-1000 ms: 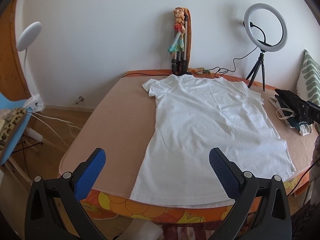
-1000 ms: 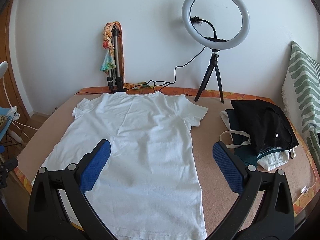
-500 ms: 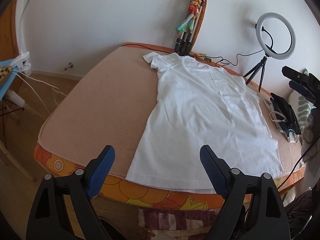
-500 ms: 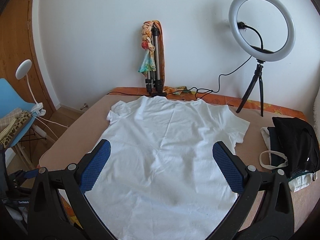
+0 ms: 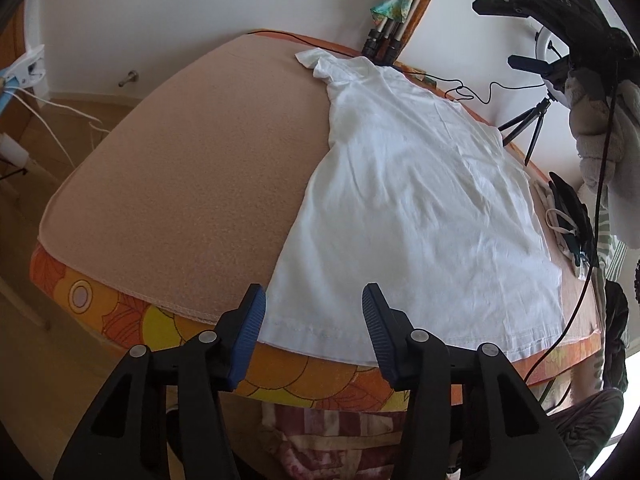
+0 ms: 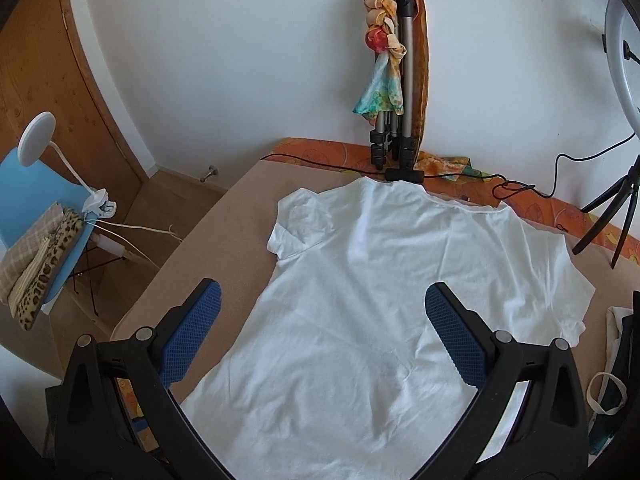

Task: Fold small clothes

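The white T-shirt lies flat on the tan table cover, collar toward the wall, hem at the near edge; its long axis runs away from me; my left gripper has just been narrowing, jaws still apart astride the hem's left corner, pinching nothing; my right gripper hangs wide open above the shirt's middle; the left is nearer the hem.
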A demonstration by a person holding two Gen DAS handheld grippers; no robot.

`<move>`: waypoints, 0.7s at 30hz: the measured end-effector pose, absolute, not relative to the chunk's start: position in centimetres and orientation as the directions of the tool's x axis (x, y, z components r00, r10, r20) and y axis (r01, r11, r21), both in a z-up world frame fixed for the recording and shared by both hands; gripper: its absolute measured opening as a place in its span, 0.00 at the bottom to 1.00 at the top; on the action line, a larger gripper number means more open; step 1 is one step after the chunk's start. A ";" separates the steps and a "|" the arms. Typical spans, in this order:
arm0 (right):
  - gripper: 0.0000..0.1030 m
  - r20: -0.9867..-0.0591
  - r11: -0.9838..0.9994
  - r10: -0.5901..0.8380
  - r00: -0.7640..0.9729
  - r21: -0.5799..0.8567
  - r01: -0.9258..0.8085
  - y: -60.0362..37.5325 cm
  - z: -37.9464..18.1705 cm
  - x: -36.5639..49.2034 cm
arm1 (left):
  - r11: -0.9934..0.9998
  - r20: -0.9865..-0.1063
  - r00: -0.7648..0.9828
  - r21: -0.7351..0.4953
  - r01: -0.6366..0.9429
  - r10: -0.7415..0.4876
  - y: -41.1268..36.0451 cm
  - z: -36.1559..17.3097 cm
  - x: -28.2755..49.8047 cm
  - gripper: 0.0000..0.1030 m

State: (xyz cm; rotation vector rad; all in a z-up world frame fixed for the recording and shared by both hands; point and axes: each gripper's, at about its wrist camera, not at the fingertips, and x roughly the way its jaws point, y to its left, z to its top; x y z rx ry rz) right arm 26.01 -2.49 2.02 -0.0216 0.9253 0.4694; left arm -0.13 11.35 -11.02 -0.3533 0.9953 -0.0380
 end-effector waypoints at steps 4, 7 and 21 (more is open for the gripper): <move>1.00 -0.802 0.901 0.384 0.457 0.216 -0.376 0.5 0.6 29.9 | 0.943 -0.823 0.532 -0.308 -0.124 -0.199 11.2 -11.5 0.1 0.40; 1.00 -0.820 0.906 0.371 0.437 0.215 -0.366 3.0 -1.0 32.2 | 0.944 -0.821 0.537 -0.305 -0.126 -0.194 11.5 -11.5 0.1 0.38; 0.83 -0.895 0.912 0.302 0.330 0.170 -0.374 12.4 -9.4 39.3 | 0.939 -0.822 0.526 -0.324 -0.117 -0.218 12.4 -12.3 0.6 0.34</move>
